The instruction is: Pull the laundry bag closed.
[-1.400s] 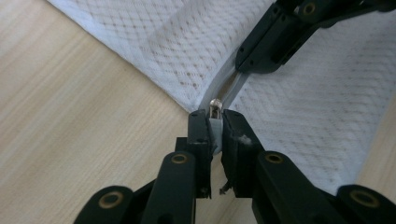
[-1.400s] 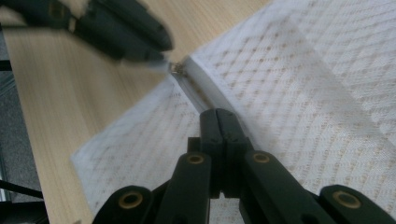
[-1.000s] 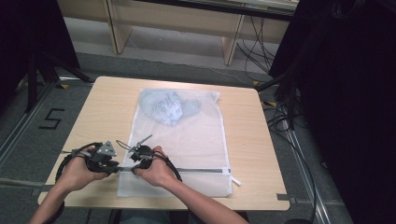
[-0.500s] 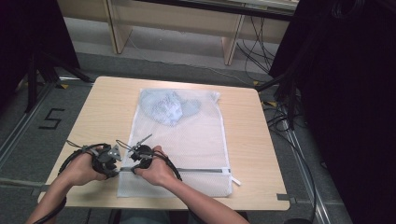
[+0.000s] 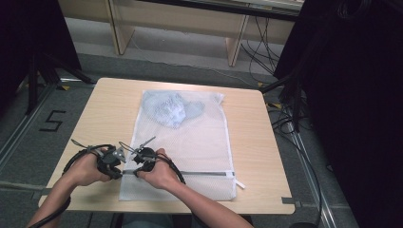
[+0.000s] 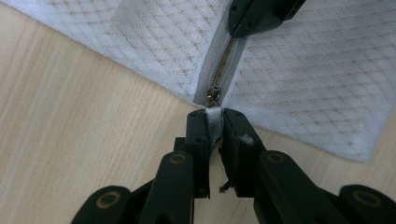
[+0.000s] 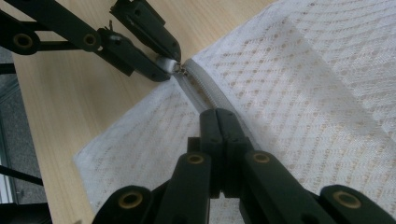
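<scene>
Near the worktop's [image 5: 266,156] front-left corner, left gripper [image 6: 214,125] pinches the zipper [image 6: 219,70] end tab, right gripper [image 7: 219,122] seemingly clamps the tape; either could slip, bunching the mesh bag [image 5: 190,137].

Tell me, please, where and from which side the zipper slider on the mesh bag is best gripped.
Grip the small metal slider by its pull tab, coming from the bag's left edge along the zipper line. It sits at that end of the zipper, beside the end tab the left gripper pinches.
</scene>
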The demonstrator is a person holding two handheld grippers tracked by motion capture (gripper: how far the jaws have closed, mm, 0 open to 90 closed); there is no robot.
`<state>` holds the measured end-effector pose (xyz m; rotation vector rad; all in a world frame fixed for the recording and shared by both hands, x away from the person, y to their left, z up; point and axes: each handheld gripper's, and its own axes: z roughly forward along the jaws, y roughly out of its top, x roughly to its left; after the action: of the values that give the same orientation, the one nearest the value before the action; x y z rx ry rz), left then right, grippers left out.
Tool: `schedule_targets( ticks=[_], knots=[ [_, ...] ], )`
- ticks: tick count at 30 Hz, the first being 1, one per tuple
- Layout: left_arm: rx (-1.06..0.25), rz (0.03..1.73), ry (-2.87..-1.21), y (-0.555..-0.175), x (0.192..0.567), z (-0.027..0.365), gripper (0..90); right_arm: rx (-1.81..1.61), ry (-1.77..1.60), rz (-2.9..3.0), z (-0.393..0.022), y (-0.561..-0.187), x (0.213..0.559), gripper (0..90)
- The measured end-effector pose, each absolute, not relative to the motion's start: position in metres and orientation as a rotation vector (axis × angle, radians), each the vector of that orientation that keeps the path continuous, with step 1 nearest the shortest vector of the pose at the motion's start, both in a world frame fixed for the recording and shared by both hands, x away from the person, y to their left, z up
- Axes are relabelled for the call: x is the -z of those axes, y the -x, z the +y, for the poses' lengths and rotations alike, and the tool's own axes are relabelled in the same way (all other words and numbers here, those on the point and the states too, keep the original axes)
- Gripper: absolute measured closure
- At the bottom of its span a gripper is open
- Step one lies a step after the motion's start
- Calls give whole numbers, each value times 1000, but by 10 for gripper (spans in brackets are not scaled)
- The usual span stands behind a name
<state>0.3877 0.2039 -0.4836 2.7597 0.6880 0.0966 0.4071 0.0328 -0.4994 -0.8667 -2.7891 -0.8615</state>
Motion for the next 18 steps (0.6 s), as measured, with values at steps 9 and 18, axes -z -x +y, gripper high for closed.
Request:
schedule_targets(
  ticks=[9, 18],
  knots=[
    [-95, 675, -2724, -388, 480, 212, 893, 870, 861, -2798, 33, -408, 500, 900],
    [-107, 695, -2731, -387, 482, 210, 842, 876, 836, -2806, 33, -408, 500, 900]
  ],
)
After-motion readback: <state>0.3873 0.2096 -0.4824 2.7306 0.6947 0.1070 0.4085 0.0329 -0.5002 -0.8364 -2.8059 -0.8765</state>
